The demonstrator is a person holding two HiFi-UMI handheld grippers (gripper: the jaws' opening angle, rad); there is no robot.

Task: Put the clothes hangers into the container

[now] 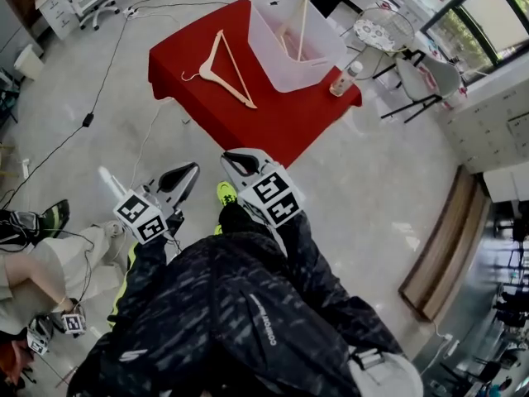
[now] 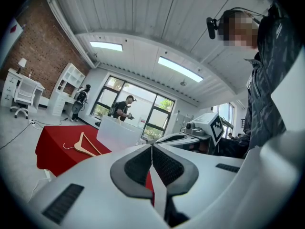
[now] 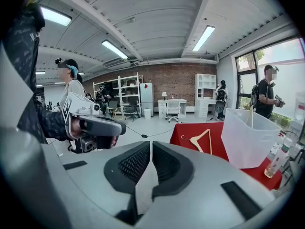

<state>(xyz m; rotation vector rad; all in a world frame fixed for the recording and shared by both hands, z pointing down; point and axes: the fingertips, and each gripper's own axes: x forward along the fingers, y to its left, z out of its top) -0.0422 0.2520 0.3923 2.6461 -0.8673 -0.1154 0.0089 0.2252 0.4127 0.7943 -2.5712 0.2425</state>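
A wooden clothes hanger (image 1: 221,69) lies flat on the red-covered table (image 1: 281,126), left of a clear plastic container (image 1: 299,50). Another wooden hanger (image 1: 297,30) stands inside that container. Both grippers are well short of the table, held close to the person's body. My left gripper (image 1: 187,174) is shut with nothing between its jaws; its own view shows the hanger (image 2: 86,145) and container (image 2: 119,133) far ahead. My right gripper (image 1: 234,163) is also shut and empty, and its view shows the hanger (image 3: 200,140) and container (image 3: 248,138) at the right.
A small bottle (image 1: 345,78) stands at the table's right corner beside the container. Cables run across the floor at left. A seated person (image 1: 41,271) is at lower left. Chairs and a desk stand behind the table, a wooden board (image 1: 438,246) lies at right.
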